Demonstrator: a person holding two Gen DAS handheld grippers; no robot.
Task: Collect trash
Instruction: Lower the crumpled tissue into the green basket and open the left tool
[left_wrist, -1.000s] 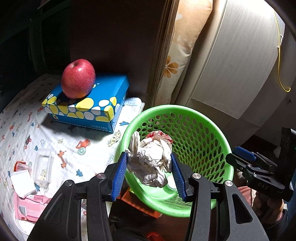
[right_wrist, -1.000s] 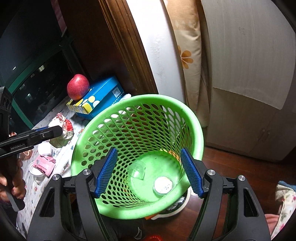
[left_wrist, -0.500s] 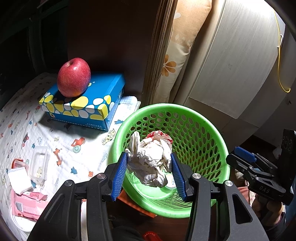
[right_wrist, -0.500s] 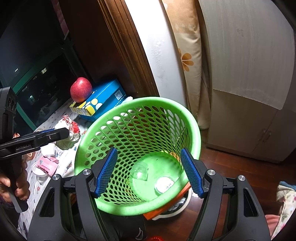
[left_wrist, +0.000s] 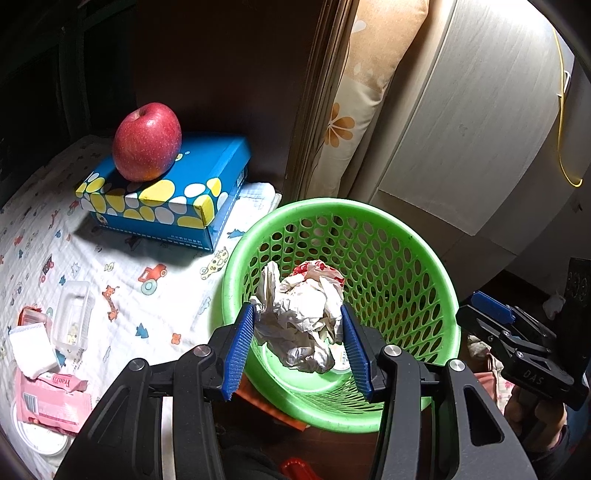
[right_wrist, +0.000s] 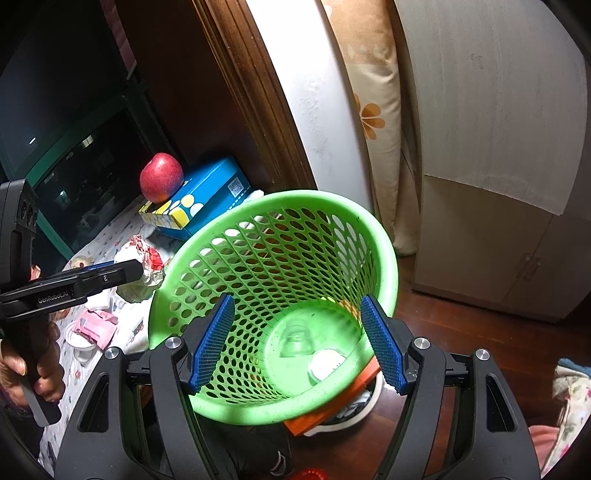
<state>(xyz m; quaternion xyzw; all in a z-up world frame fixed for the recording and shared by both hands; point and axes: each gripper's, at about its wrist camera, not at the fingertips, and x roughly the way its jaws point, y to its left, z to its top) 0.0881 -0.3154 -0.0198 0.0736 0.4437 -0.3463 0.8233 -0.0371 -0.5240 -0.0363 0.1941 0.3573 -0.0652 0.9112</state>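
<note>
One crumpled paper wad (left_wrist: 301, 319) clamped in left tongs (left_wrist: 298, 349), over the rim of the one green basket (right_wrist: 384, 251). Right tongs (right_wrist: 299, 341) spread apart, empty, at the basket. Two items in basket bottom: one clear cup (right_wrist: 293, 338), one white lid (right_wrist: 325, 365). One apple (left_wrist: 147, 142) on one blue box (left_wrist: 192, 184) on the bench (left_wrist: 122, 273).

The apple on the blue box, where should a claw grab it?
Grip the apple across its round middle, coming from above: it sits stem-up on the flat blue box with open space overhead. The right claw is open and free; the left claw holds crumpled paper.
</note>
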